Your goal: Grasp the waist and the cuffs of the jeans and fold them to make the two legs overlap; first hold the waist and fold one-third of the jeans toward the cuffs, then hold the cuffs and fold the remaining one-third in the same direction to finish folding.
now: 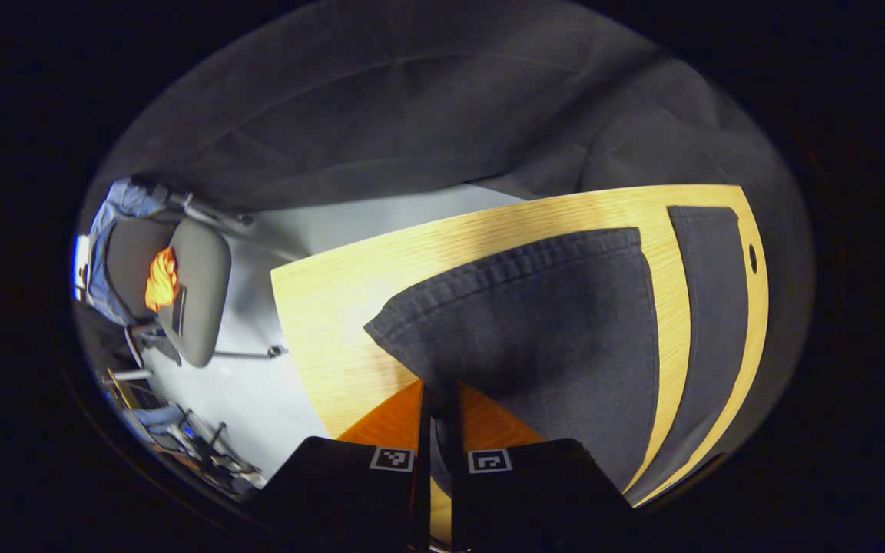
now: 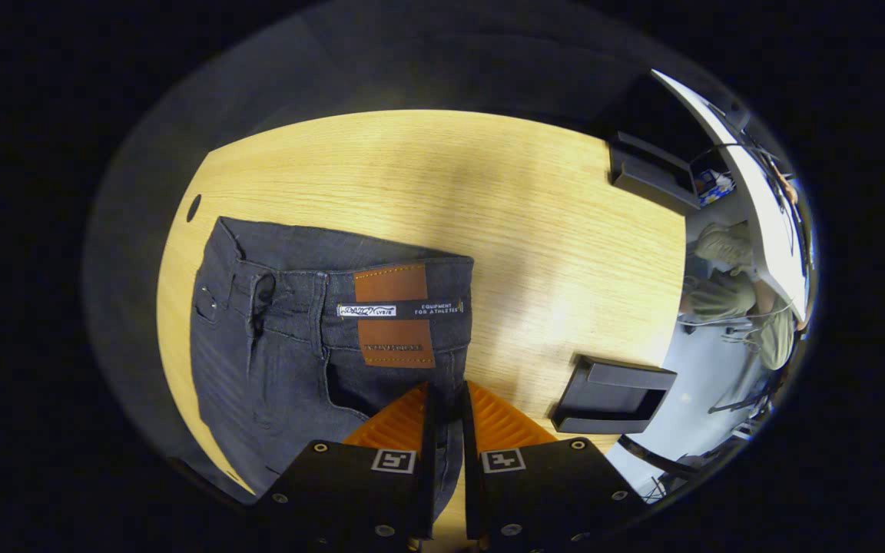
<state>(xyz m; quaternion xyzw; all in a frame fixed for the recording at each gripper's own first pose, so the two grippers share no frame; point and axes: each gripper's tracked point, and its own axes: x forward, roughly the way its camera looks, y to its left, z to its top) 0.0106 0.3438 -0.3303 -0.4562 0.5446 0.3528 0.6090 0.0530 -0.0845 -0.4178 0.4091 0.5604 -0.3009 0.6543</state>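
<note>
Wooden table (image 2: 488, 192) under dark jeans (image 2: 273, 361), lying flat. Cuff end (image 1: 535, 307) pinched in nearly closed left gripper (image 1: 440, 399); waist (image 2: 404, 307) edge pinched in nearly closed right gripper (image 2: 446, 399). Risk: thin bite, so cloth slipping out during lifting, legs misaligned.

Office-like booth: desk (image 2: 442, 177), office chair (image 1: 189, 299).
</note>
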